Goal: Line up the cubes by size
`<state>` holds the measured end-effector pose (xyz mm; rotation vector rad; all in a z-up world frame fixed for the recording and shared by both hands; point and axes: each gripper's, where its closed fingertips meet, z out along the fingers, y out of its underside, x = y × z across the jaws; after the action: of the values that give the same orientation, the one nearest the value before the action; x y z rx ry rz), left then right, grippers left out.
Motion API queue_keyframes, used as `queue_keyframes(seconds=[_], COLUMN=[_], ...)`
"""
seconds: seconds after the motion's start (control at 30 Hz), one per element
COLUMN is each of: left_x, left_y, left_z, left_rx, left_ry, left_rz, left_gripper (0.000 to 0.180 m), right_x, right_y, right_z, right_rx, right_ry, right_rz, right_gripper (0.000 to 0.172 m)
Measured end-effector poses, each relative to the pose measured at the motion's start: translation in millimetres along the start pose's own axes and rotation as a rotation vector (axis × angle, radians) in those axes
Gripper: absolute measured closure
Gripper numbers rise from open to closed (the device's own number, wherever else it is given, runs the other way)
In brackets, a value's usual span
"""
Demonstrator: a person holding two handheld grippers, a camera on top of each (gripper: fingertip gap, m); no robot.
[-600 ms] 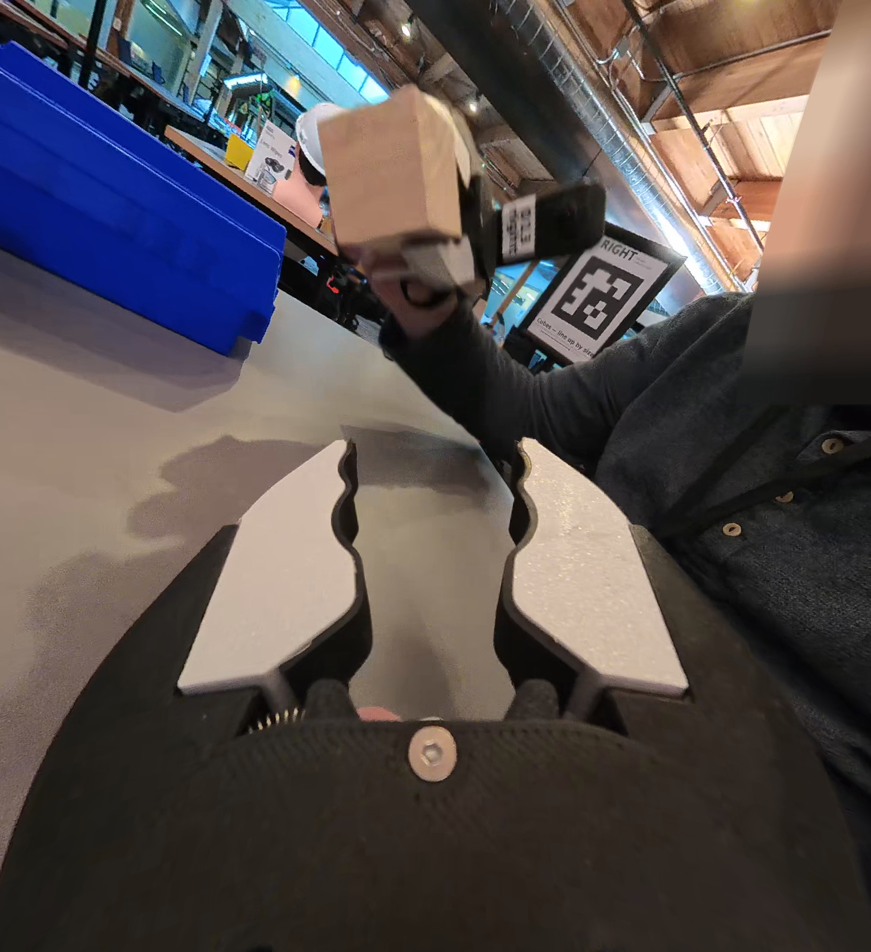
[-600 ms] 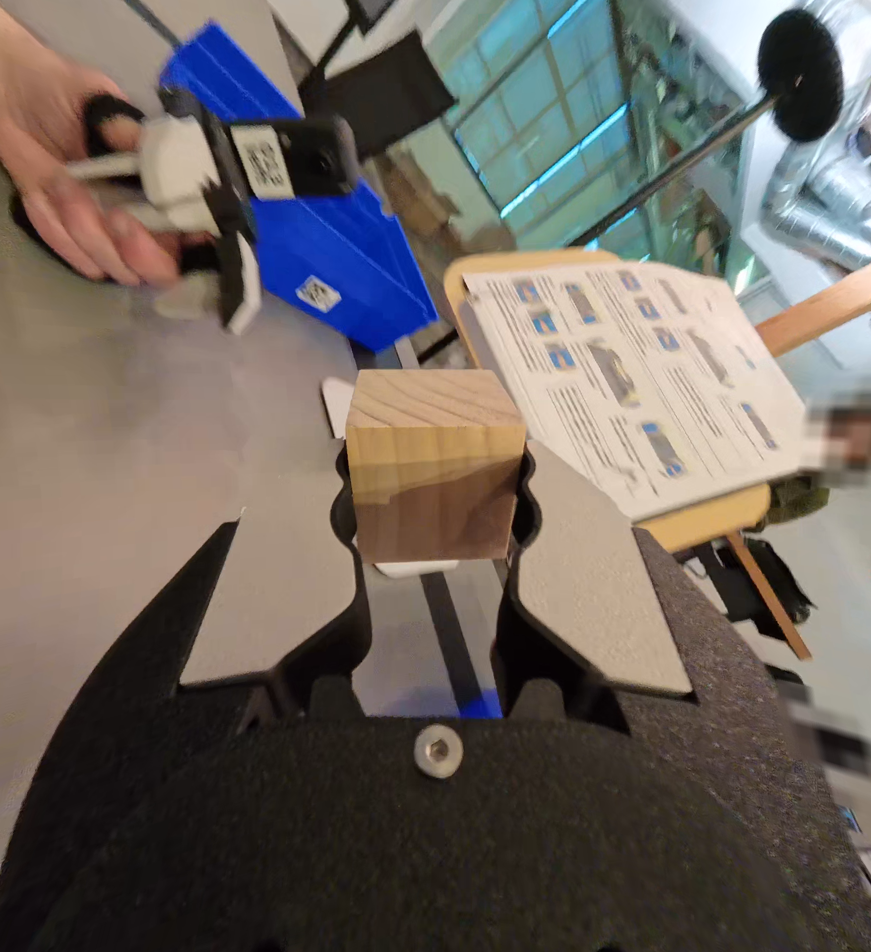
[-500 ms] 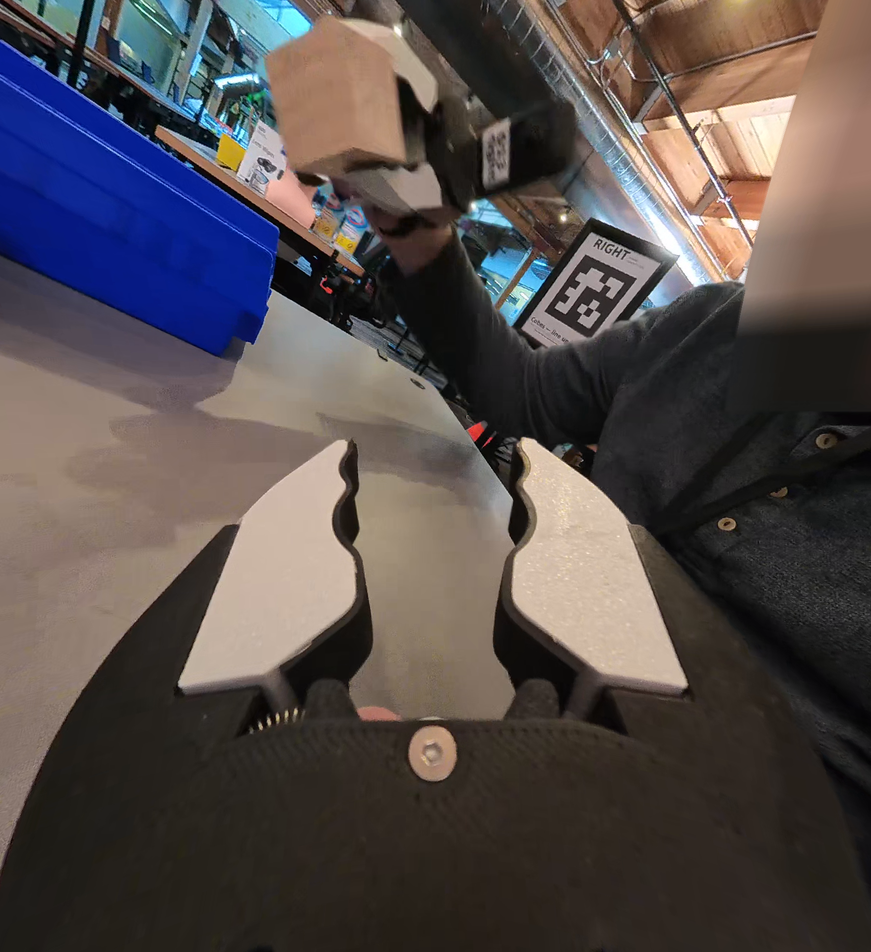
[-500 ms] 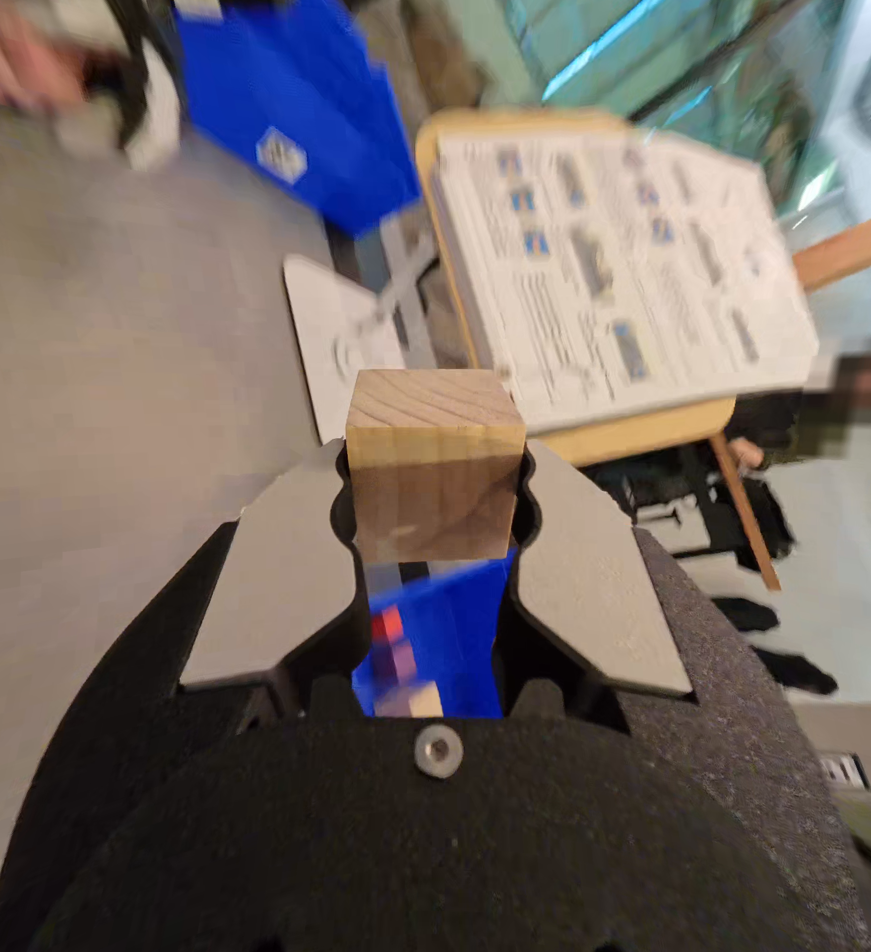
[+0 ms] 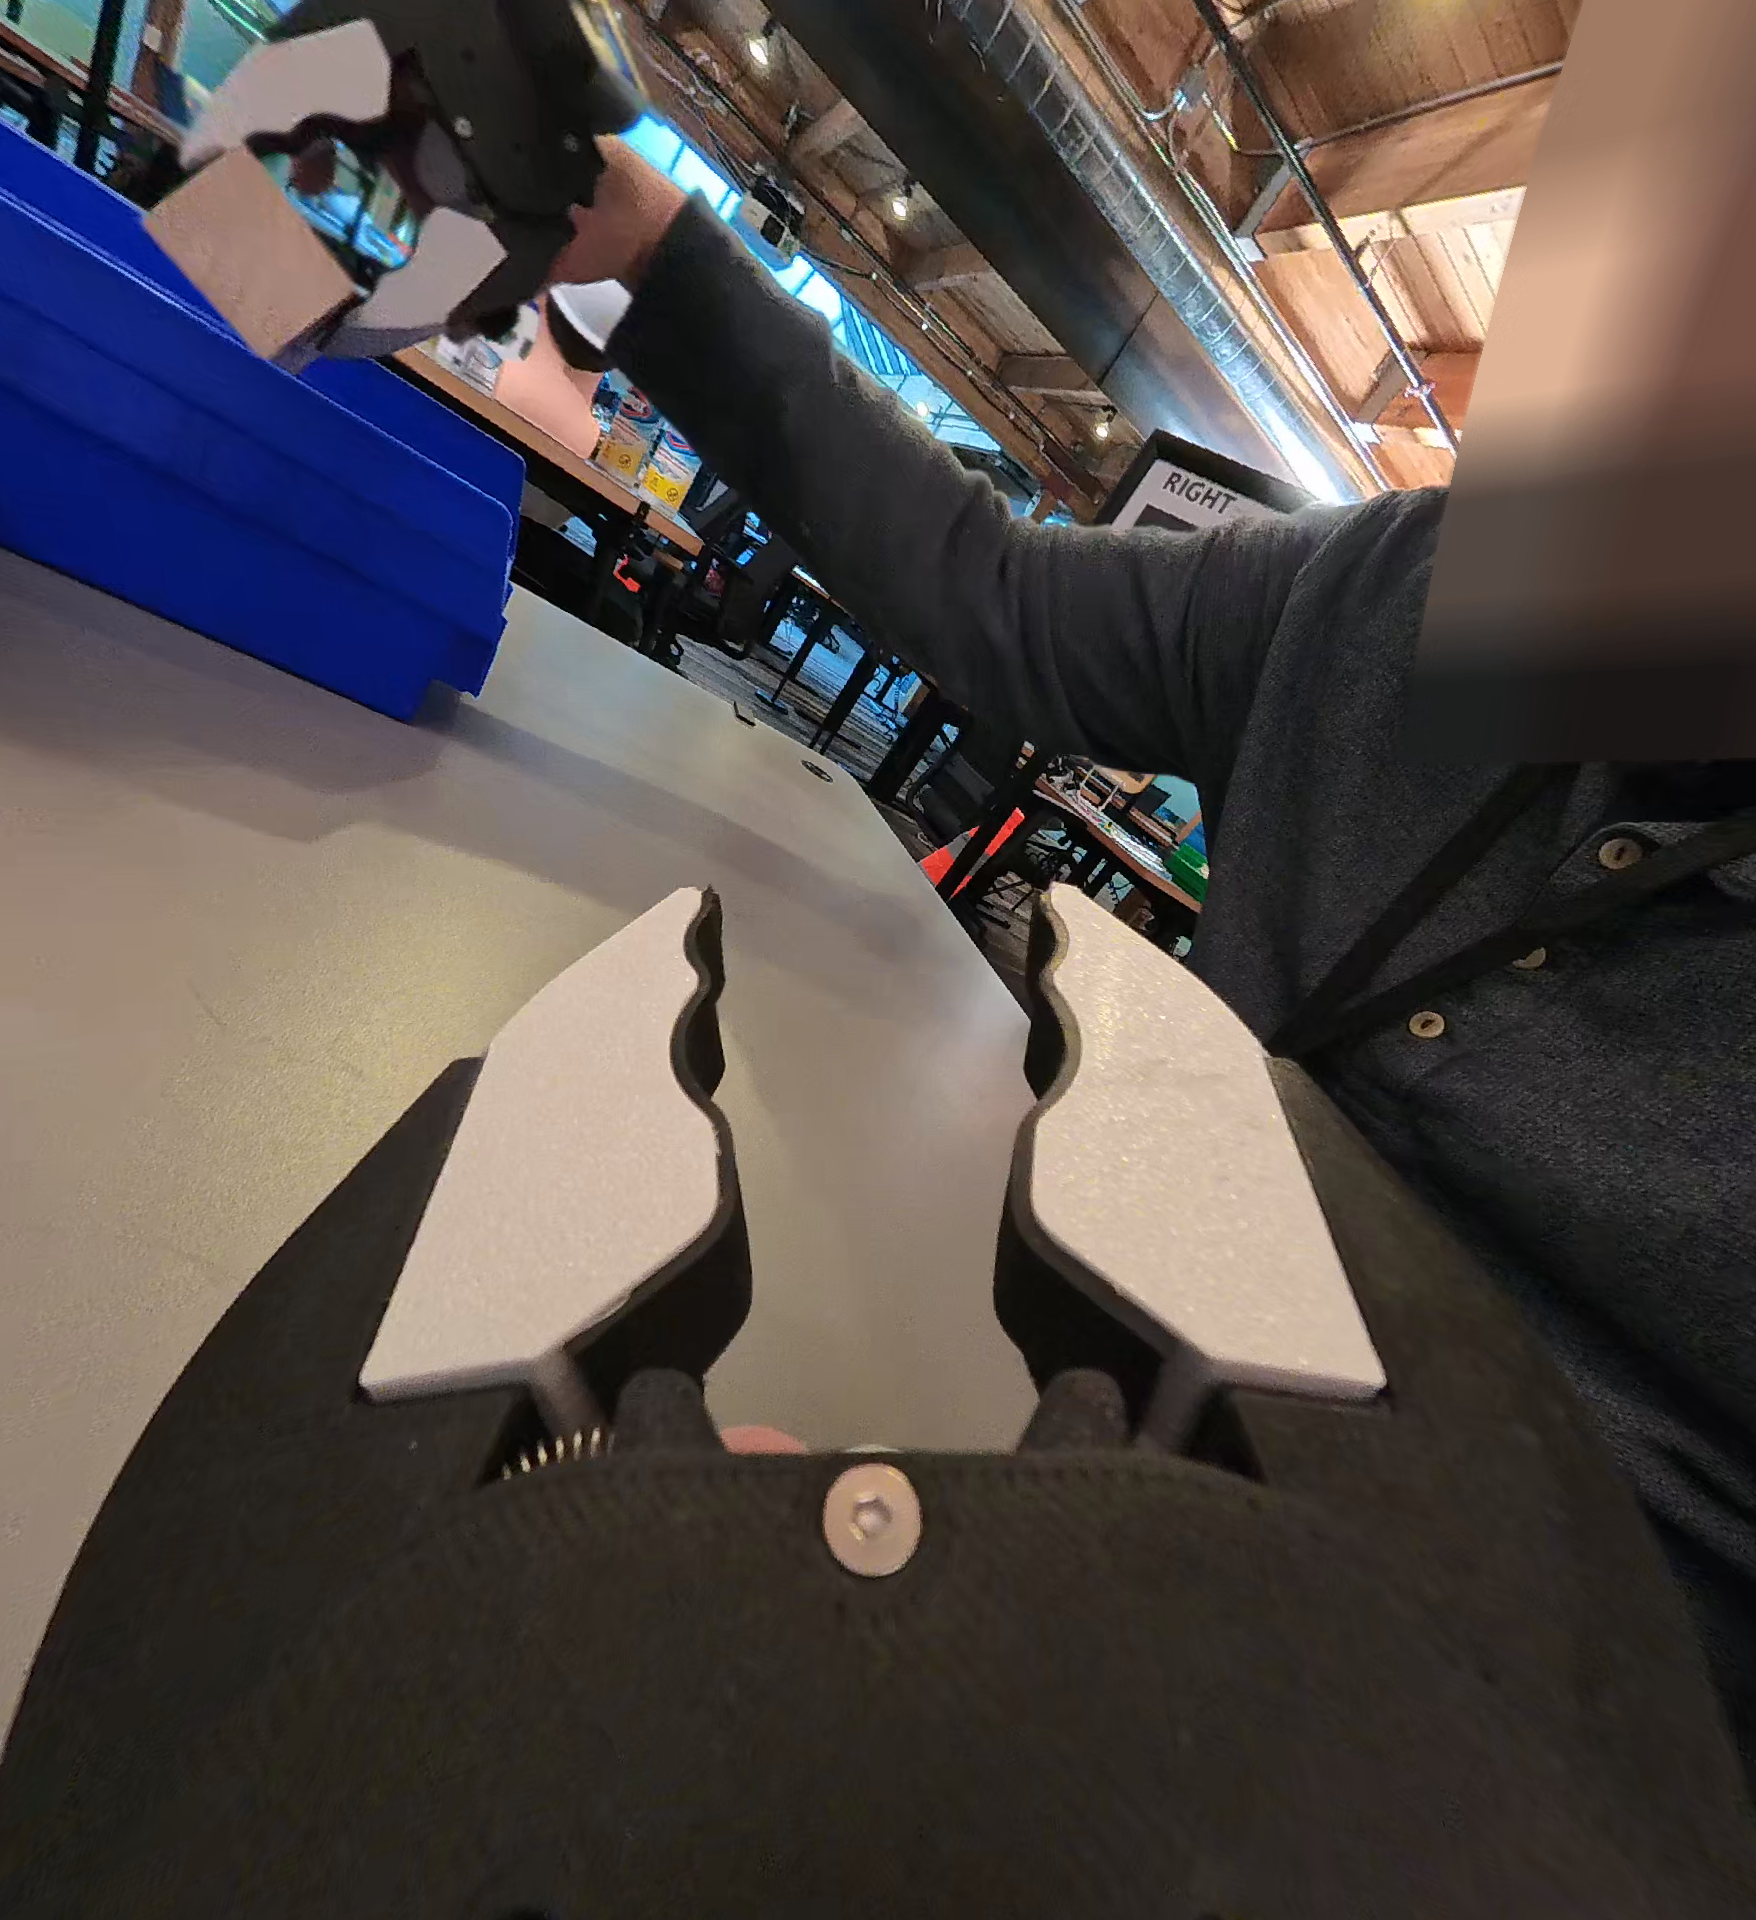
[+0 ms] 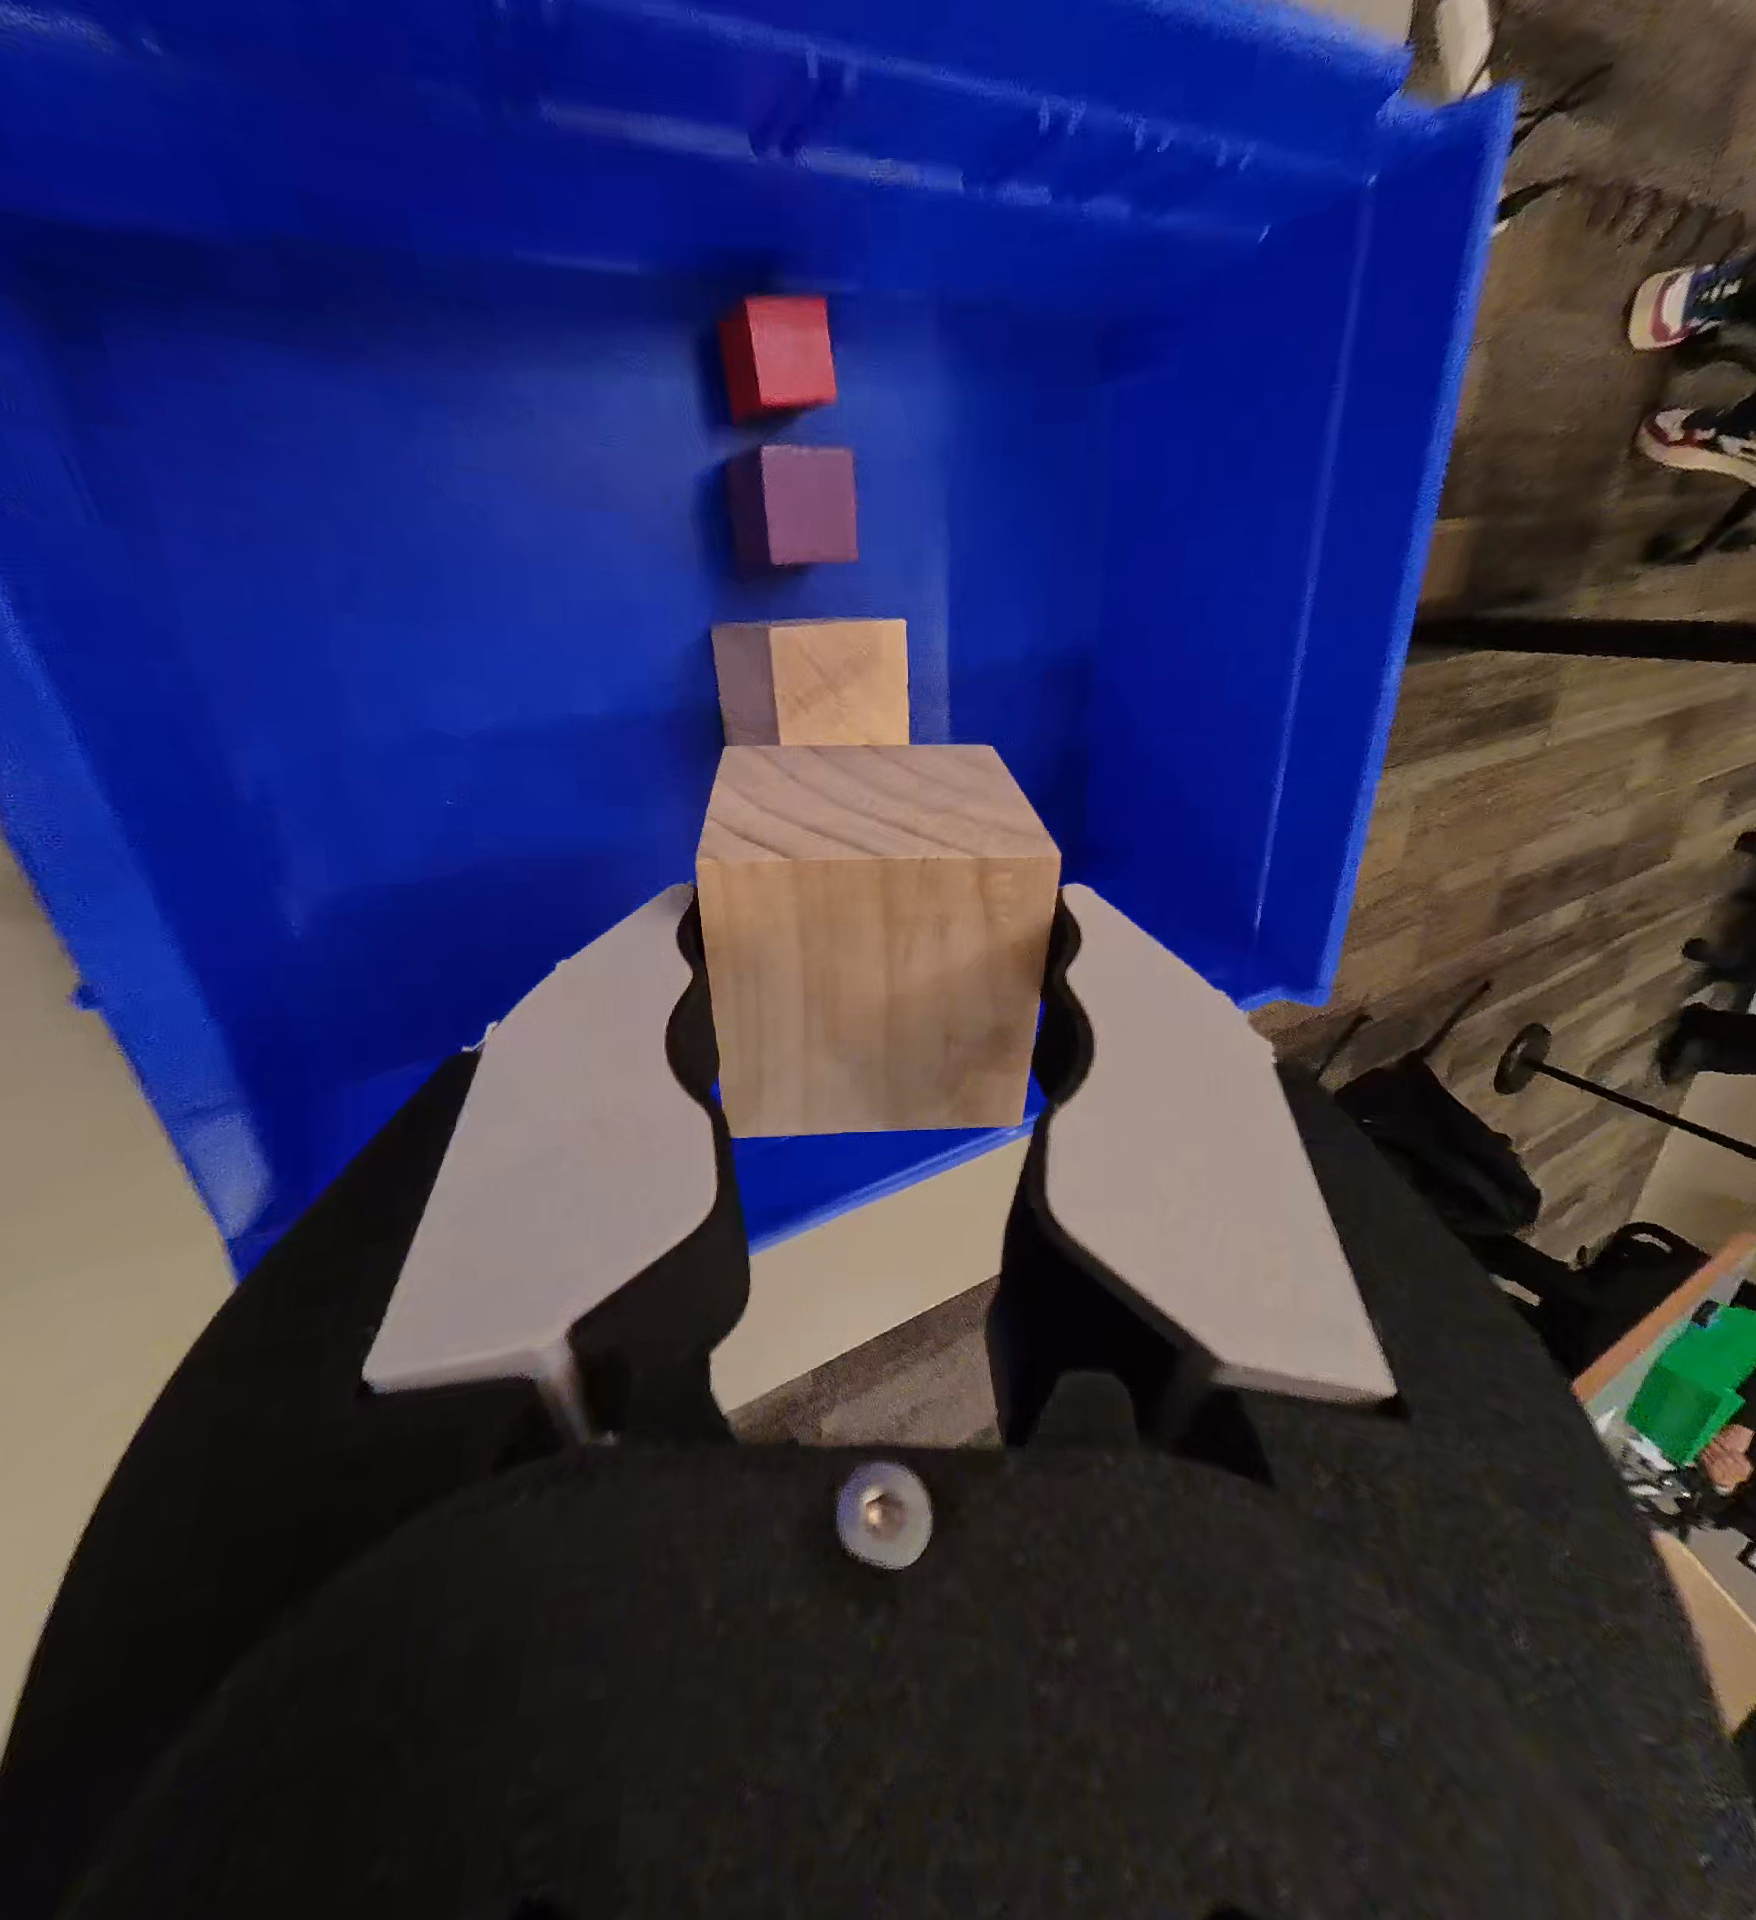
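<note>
My right gripper [image 6: 874, 935] is shut on a large plain wooden cube [image 6: 869, 945] and holds it over the near end of a blue bin [image 6: 334, 582]. Inside the bin a red cube [image 6: 778, 353], a purple cube [image 6: 796, 506] and a smaller wooden cube [image 6: 822, 683] lie in a row leading toward the held cube. In the left wrist view the right gripper [image 5: 354, 197] shows high at the upper left with the wooden cube [image 5: 245, 260] above the blue bin [image 5: 178, 457]. My left gripper [image 5: 874, 914] is open and empty, low over the grey table [image 5: 230, 987].
The person's dark sleeve [image 5: 957, 540] and torso [image 5: 1580, 1039] fill the right of the left wrist view. The table edge [image 5: 936, 883] runs just ahead of the left fingertips. Beyond the bin is a wooden floor [image 6: 1580, 727] with people's shoes [image 6: 1705, 312]. The tips of one gripper are about 45 cm away from the tips of the other.
My right gripper has swung with the wooden cube from above the table to over the blue bin, now looking down into it. My left gripper has stayed open and still.
</note>
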<state>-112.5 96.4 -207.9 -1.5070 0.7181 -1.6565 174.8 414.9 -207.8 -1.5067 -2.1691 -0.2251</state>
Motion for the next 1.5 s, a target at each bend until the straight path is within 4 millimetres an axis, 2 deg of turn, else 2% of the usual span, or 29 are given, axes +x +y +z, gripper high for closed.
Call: queue_keyframes(seconds=[0.2, 0.57, 1.03, 1.5], left_x=[1.1, 2.4, 3.3, 4.1], left_y=[0.2, 0.6, 0.6, 0.8], left_z=[-0.1, 0.0, -0.1, 0.0], left_rx=[0.000, -0.001, -0.001, -0.002], left_ry=[0.007, 0.021, 0.027, 0.033], left_rz=[0.002, -0.001, 0.002, 0.003], left_gripper=[0.125, 0.125, 0.125, 0.125], right_x=[2.6, -4.2, -11.7, -12.7], right_y=[20.0, 36.9, 37.8, 47.2], right_z=[30.9, 63.1, 79.0, 79.3], right_rx=[-0.164, -0.296, -0.382, -0.464], right_ry=[-0.106, -0.227, -0.291, -0.313], right_rz=[-0.065, -0.116, -0.173, -0.180], right_gripper=[0.112, 0.112, 0.111, 0.112])
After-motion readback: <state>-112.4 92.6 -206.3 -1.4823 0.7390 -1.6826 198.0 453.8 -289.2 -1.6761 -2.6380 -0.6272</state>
